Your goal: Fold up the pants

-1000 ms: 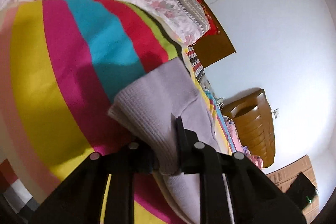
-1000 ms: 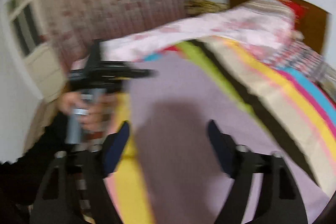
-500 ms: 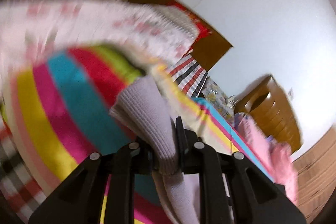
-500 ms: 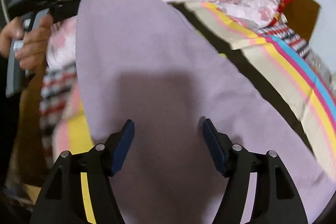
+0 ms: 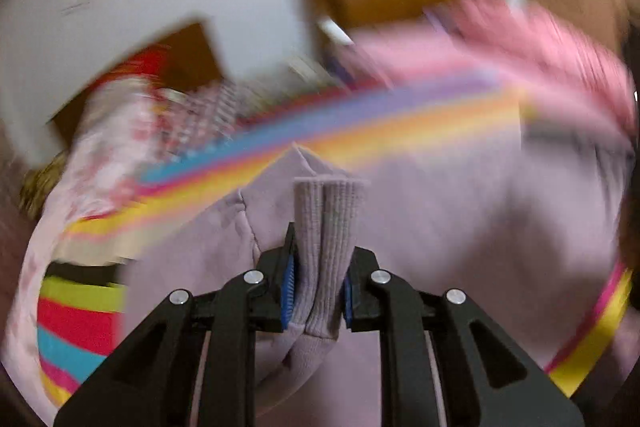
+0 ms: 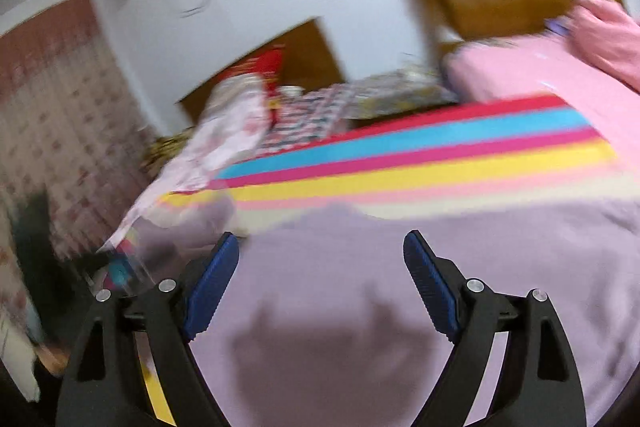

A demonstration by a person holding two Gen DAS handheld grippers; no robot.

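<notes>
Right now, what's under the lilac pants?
The lilac pants lie on a rainbow-striped bedsheet, whose stripes show beyond the fabric. What is directly beneath is covered. The left gripper clamps their ribbed cuff.

Both my fisheye feeds smear with motion blur, edges bent. Even indoor light casts a gripper shadow on the lilac pants.

left gripper clamped, right gripper spread

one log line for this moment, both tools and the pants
left tool: shut on ribbed cuff | right tool: open, empty, above pants | pants: lilac, spread on striped blanket | view: motion blur
</notes>
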